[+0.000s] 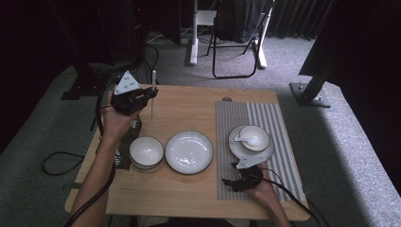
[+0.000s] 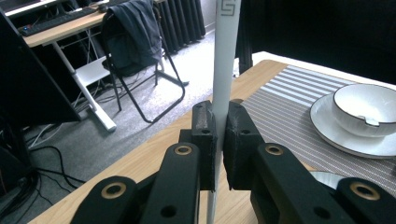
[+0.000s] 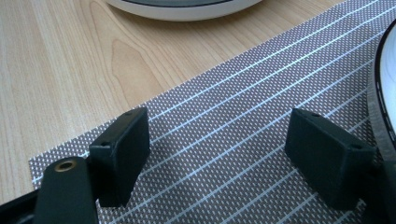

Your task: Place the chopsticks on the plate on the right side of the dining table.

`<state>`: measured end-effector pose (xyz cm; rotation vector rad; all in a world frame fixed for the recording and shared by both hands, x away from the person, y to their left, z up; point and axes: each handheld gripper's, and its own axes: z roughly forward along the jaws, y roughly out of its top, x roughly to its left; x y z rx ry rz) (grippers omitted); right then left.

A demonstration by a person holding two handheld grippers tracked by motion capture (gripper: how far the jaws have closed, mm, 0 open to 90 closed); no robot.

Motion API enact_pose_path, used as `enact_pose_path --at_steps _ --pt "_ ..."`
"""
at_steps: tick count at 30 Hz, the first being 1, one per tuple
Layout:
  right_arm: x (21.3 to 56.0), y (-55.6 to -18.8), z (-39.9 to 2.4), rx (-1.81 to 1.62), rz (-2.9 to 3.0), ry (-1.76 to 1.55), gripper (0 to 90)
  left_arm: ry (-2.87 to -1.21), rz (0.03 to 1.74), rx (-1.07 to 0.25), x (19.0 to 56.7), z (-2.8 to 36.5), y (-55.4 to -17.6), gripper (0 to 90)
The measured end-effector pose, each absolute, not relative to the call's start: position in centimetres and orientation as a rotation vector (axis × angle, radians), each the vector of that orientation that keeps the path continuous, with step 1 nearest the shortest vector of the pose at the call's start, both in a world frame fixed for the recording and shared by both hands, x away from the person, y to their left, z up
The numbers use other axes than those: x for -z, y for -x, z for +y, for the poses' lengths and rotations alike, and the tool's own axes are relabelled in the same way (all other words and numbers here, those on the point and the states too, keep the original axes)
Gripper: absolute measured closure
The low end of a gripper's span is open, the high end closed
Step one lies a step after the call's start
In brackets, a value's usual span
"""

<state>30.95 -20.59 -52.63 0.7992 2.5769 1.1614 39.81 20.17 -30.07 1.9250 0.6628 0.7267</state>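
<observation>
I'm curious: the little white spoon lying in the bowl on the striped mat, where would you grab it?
Probably by the handle. The spoon lies in the bowl with its handle sticking out toward the left rim, so an open claw such as the right claw could come down from above and pinch across that narrow handle.

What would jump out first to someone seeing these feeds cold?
The left gripper, raised over the table's far left corner, clamps a slim white chopstick upright. Below it a small bowl and a white plate sit in a row on the wooden table. The right gripper rests open on the striped placemat, near a saucer holding a bowl and spoon.
</observation>
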Motion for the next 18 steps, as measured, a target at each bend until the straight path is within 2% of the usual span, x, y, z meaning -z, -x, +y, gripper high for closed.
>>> enact_pose_path --at_steps 18 --pt "52.6 -31.0 -20.6 -1.162 2.576 -0.801 21.4 -1.931 0.639 -0.706 30.1 19.1 -39.8 84.7"
